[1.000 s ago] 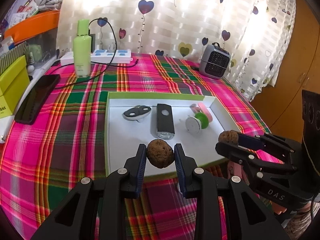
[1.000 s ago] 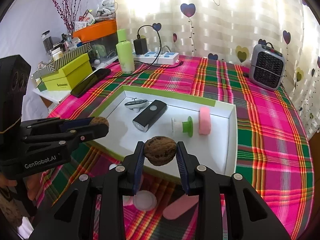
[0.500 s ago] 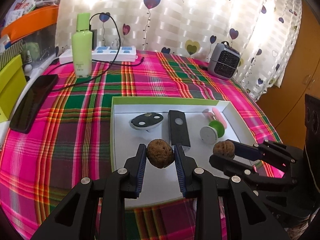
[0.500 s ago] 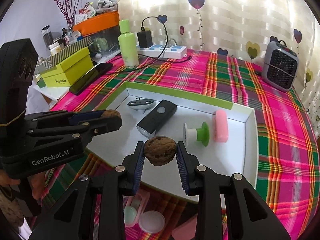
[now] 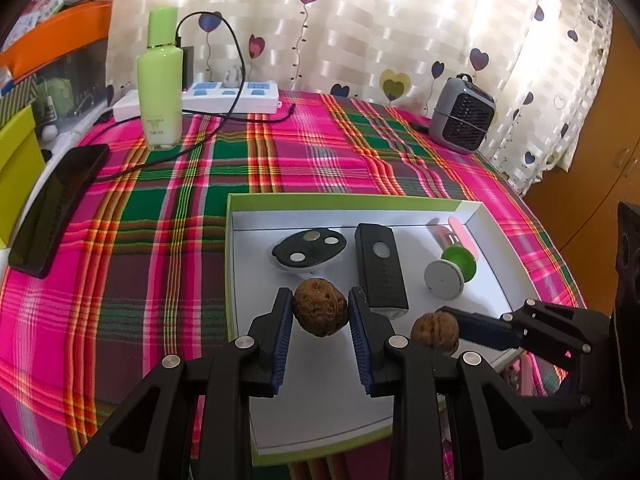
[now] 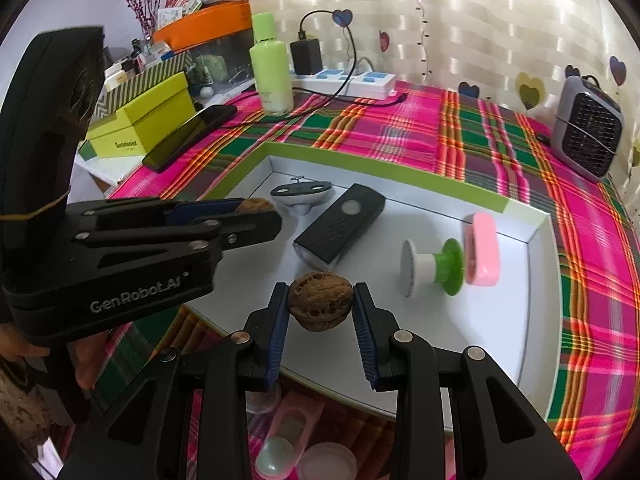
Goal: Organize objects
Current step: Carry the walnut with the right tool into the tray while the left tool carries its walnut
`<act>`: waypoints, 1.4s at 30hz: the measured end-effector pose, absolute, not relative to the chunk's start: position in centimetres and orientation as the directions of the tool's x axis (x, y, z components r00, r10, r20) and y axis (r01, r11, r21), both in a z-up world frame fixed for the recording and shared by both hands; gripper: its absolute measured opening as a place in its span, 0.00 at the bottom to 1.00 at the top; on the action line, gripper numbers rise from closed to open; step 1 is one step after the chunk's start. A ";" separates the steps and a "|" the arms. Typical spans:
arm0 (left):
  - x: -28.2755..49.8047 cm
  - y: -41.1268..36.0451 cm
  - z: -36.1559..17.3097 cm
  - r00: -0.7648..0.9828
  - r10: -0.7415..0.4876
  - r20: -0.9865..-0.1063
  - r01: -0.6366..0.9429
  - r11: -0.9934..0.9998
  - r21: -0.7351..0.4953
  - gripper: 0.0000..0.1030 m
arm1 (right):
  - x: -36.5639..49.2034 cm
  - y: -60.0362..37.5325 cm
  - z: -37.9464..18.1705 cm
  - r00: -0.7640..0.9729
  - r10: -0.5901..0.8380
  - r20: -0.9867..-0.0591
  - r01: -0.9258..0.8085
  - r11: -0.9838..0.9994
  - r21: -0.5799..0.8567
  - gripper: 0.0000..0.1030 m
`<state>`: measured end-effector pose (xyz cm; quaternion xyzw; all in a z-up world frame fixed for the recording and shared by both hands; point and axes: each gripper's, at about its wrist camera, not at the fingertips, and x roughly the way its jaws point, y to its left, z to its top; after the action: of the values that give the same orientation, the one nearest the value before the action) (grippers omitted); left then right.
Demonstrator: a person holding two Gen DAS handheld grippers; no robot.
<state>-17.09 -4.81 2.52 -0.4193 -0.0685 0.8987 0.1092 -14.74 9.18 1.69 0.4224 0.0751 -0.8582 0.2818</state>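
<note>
Above the green-rimmed white tray, left gripper and right gripper each pinch a wrinkled brown walnut, narrowly parted, near the black rectangular flashlight.

Your tabletop wears a plaid cloth of hot pink, green and maroon with thin orange and white lines. On it the tray shows a lime-green rim and a white floor. Inside the tray, the flashlight is black, the spool is white with a green flange, and the case just beside it is pink. Each walnut is wrinkled brown, set between blue pads on black tongs. Behind the tray, the bottle is pale green, the curtain cream-checked with dark hearts, and the heater grey.
</note>
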 end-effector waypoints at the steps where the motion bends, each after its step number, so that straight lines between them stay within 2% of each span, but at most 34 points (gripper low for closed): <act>1: -17.2 -4.8 2.5 -0.624 0.251 -0.740 -0.140 -0.968 -0.210 0.26 | -14.8 9.1 1.6 -0.483 -0.421 -0.768 0.548 -0.829 0.111 0.32; 42: -18.4 -4.4 2.3 -0.617 0.256 -0.744 -0.155 -0.967 -0.204 0.28 | -15.0 8.3 1.1 -0.452 -0.470 -0.758 0.557 -0.812 0.172 0.32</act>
<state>-18.36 -4.43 2.25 -0.4221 -0.0600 0.8973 0.1145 -15.01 8.25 1.15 0.4278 0.0507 -0.8504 0.3020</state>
